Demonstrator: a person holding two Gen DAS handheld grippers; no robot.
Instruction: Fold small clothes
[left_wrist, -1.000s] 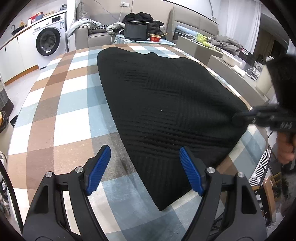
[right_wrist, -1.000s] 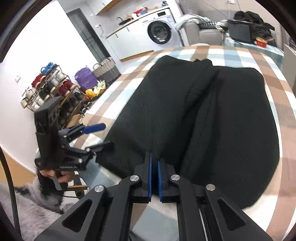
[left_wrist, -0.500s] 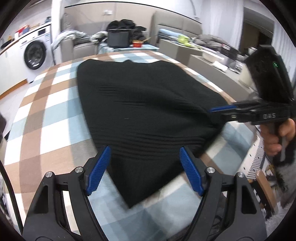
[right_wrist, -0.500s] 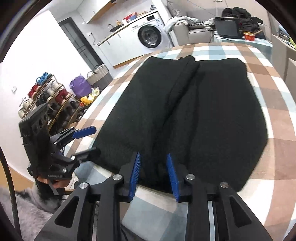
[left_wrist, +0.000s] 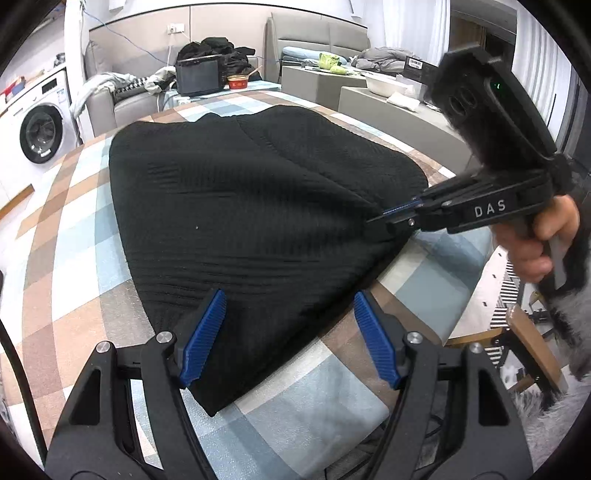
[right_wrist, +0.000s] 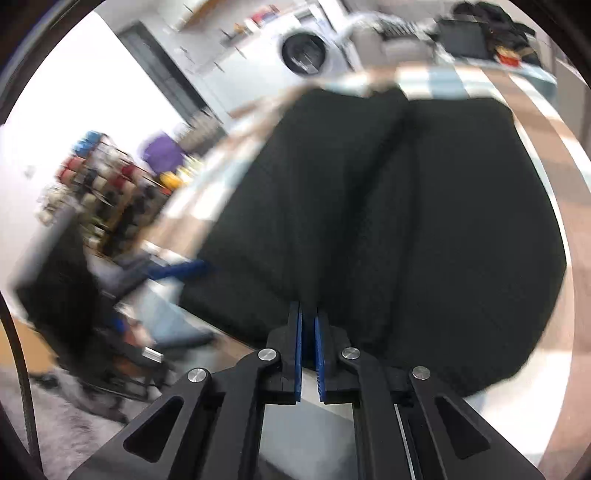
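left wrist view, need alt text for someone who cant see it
A black knit garment lies spread on a checked tablecloth. The open left gripper straddles its near corner, while the right gripper, held in a hand, pinches its right edge.

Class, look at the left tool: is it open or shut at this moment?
Open. The left tool has its blue pads wide apart on either side of the near corner of the black garment, gripping nothing.

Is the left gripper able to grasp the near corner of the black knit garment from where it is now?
Probably yes. The left gripper is open, and the corner of the black knit garment already lies between its fingers on the checked tablecloth, with nothing blocking it.
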